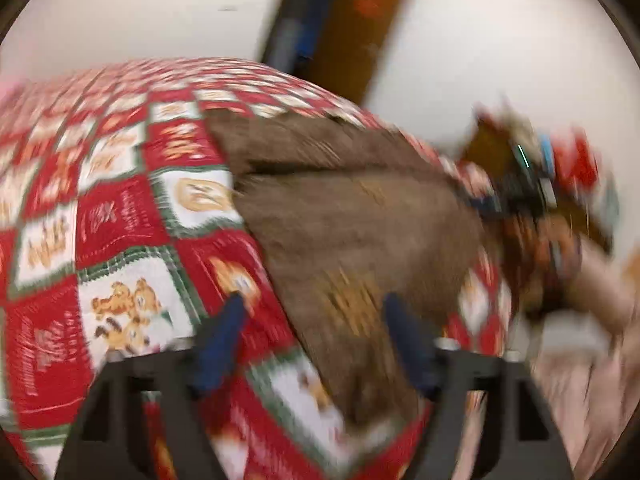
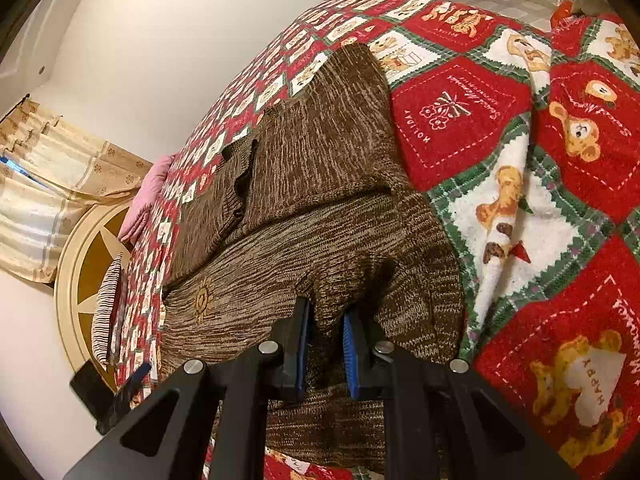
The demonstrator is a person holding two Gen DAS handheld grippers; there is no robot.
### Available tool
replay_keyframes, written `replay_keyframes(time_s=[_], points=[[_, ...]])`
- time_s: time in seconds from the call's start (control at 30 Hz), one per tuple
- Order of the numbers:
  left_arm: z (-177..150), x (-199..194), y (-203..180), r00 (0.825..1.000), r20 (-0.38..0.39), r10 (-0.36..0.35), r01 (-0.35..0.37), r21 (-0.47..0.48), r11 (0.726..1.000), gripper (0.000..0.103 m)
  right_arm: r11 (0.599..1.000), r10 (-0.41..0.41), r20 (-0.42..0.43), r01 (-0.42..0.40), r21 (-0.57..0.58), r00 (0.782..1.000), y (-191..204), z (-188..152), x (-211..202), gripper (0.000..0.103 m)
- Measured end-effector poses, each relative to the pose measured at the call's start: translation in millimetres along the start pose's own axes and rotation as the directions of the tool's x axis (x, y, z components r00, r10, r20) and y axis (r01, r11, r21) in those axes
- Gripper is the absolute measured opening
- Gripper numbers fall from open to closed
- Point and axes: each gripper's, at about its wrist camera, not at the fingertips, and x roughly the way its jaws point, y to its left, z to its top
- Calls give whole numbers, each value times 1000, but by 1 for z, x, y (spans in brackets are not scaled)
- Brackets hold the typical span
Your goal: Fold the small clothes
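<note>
A brown knitted sweater (image 2: 320, 184) lies spread on a bed covered by a red, white and green teddy-bear blanket (image 2: 460, 120); a small sun motif sits near its hem. My right gripper (image 2: 326, 320) is shut on a raised fold of the sweater, with knit bunched between its blue pads (image 2: 352, 340). The left wrist view is blurred by motion. There my left gripper (image 1: 316, 336) stands open just above the sweater (image 1: 360, 216), at the garment's edge; its right finger is over the knit and its left finger over the blanket (image 1: 120, 220). Nothing is pinched in it.
A pink pillow (image 2: 148, 196), a striped cushion (image 2: 106, 312) and a round headboard (image 2: 76, 264) lie at the bed's far end, with a curtain (image 2: 52, 184) beside them. A dark wooden door (image 1: 352, 28) stands behind the bed. A person's forearm (image 1: 600, 284) shows blurred at the right.
</note>
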Motion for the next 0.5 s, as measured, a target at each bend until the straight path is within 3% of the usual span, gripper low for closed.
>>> replay_keyframes(time_s=[0.13, 0.27, 0.33, 0.43, 0.5], points=[[-22, -9, -34, 992, -118, 31, 2, 264, 965, 87, 1000, 1, -3, -1, 4, 1000, -2, 0, 0, 16], [-33, 9, -47, 975, -170, 146, -56, 448, 893, 85, 1000, -8, -6, 8, 5, 1000, 0, 0, 0, 16], [-31, 18, -48, 971, -174, 166, -66, 469, 881, 74, 1000, -16, -9, 16, 6, 1000, 1, 1, 0, 16], [-19, 29, -52, 980, -164, 109, -24, 449, 893, 61, 1000, -20, -10, 20, 12, 1000, 2, 1, 1, 16], [-14, 29, -53, 988, -140, 68, -1, 430, 903, 39, 1000, -19, -10, 19, 13, 1000, 1, 1, 1, 16]])
